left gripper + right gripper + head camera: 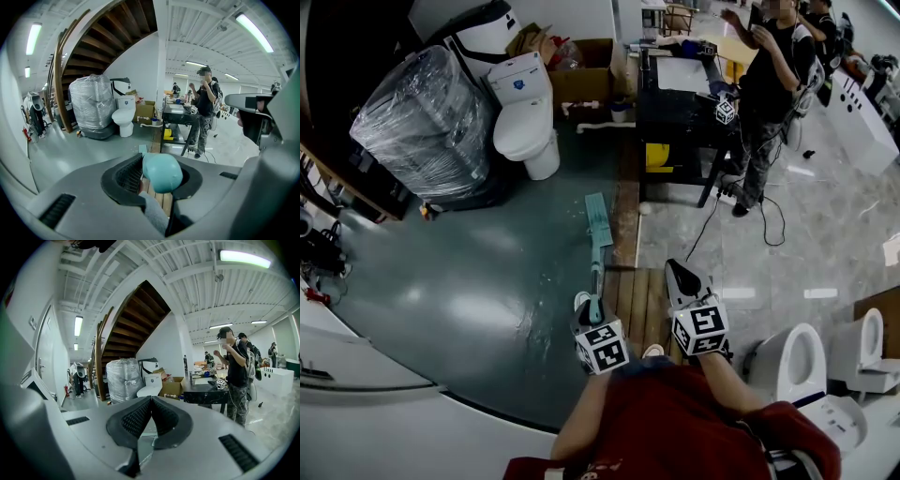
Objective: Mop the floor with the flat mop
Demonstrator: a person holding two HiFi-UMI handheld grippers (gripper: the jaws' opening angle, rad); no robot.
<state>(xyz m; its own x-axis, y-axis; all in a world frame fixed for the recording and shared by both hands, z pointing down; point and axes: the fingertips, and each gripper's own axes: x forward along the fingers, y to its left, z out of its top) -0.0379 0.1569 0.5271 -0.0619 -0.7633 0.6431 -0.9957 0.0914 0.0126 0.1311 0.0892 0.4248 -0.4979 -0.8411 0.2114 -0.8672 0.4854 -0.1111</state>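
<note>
Teal flat mop, just one, held by left gripper.

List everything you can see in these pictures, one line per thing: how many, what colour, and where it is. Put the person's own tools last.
flat mop: one, teal, head on the floor, handle running up to the person
toilets: three, white, one beside the wrapped bundle, two at the person's right
wrapped bundle: one, clear plastic, far left of the floor
cardboard box: one, brown, behind the far toilet
table: one, black, beyond the mop head
bystander: one, dark clothes, standing by the table
left hand-held gripper: one, grey, shut on the mop's handle end
right hand-held gripper: one, grey, jaws together, empty
</note>
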